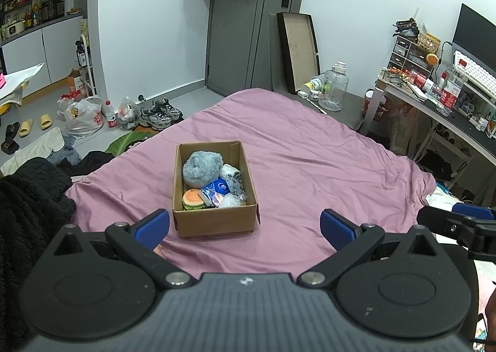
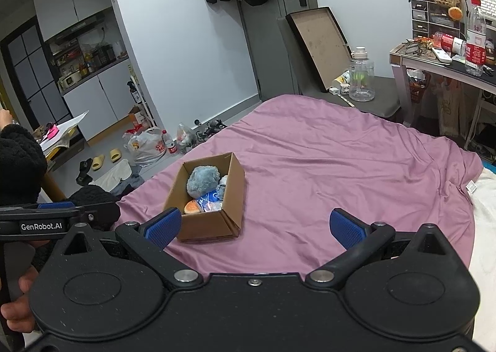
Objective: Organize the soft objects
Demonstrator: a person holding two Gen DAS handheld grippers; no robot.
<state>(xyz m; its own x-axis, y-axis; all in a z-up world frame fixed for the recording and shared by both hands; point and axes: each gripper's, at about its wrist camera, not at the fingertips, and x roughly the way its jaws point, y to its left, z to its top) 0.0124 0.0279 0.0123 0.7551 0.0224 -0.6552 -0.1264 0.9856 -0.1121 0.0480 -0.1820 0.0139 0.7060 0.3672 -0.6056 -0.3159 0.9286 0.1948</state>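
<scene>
An open cardboard box (image 1: 217, 220) (image 2: 214, 228) sits on the pink bedspread (image 1: 310, 159) (image 2: 325, 166). Inside lie a fluffy grey-blue plush (image 1: 202, 167) (image 2: 202, 180), a burger plush (image 1: 193, 198) (image 2: 192, 207), a blue tissue pack (image 1: 217, 187) (image 2: 210, 197), a grey-white soft toy (image 1: 232, 178) and a clear plastic bag (image 1: 232, 200). My left gripper (image 1: 245, 228) hovers just in front of the box, open, nothing between its blue pads. My right gripper (image 2: 254, 228) is open too, to the right of the box; its left fingertip overlaps the box's near corner in view.
The bed's far edge meets grey floor cluttered with shoes (image 1: 159, 113), plastic bags (image 1: 83, 116) and slippers (image 1: 34, 124). A large clear jug (image 1: 333, 88) and a leaning frame (image 1: 299, 48) stand by the door. A crowded desk (image 1: 434, 97) is at right. A dark fleece sleeve (image 1: 28, 197) is at left.
</scene>
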